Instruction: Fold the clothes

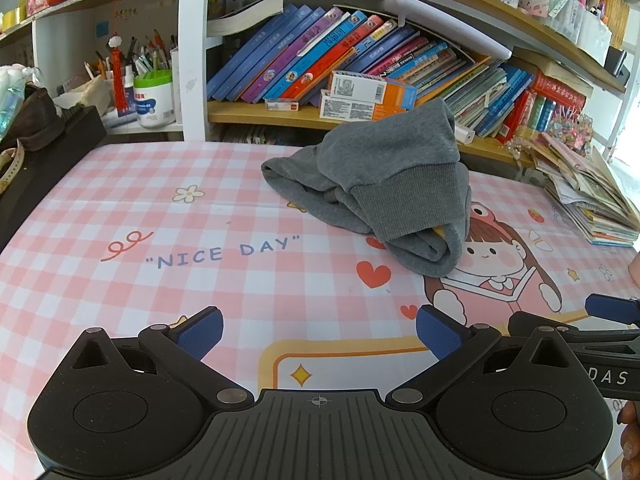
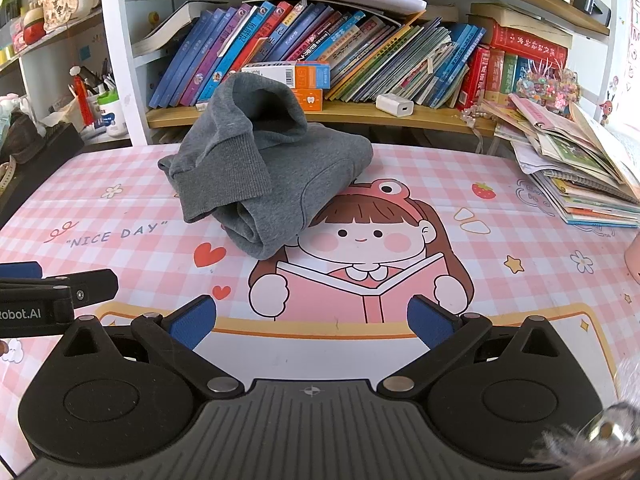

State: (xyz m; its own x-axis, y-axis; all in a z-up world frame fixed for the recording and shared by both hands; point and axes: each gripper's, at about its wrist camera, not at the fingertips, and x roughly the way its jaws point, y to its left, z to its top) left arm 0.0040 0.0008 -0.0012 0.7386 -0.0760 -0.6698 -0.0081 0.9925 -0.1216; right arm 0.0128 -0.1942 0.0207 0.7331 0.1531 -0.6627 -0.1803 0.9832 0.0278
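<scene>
Garment: a grey fleece sweatshirt with ribbed cuffs [image 1: 372, 184] [image 2: 260, 168] lies in a rumpled, loosely rolled heap toward the far side of the bench, in front of the bookshelf, one ribbed cuff draped over the top.
Surface: the bench wears a pink-and-white checked cloth with a cartoon print [image 1: 160, 200] [image 2: 500, 208]; the heap covers part of the printed girl's head.
Left tool: the black two-finger left tool with blue pads [image 1: 319, 334] has its fingers spread wide apart and holds nothing; it sits low over the near edge of the cloth.
Right tool: the black right tool with blue pads [image 2: 312, 322] is likewise spread apart and empty, over the printed open book.
Garment to tools: the sweatshirt is well apart from both, ahead of them; ahead and to the right for the left tool, ahead and slightly left for the right one.
Tools to each other: side by side, each showing at the edge of the other's view.
Writing on cloth: "NICE DAY" in blue-grey capitals.
Writing on tools: "Robot.AI" on the left one's side, "DAS" on the right one's.
Shelf: leaning colourful books [image 1: 320, 44] [image 2: 320, 48] and orange-and-white boxes with a barcode [image 1: 368, 94] [image 2: 304, 74]; the spine titles are too small to read.
</scene>
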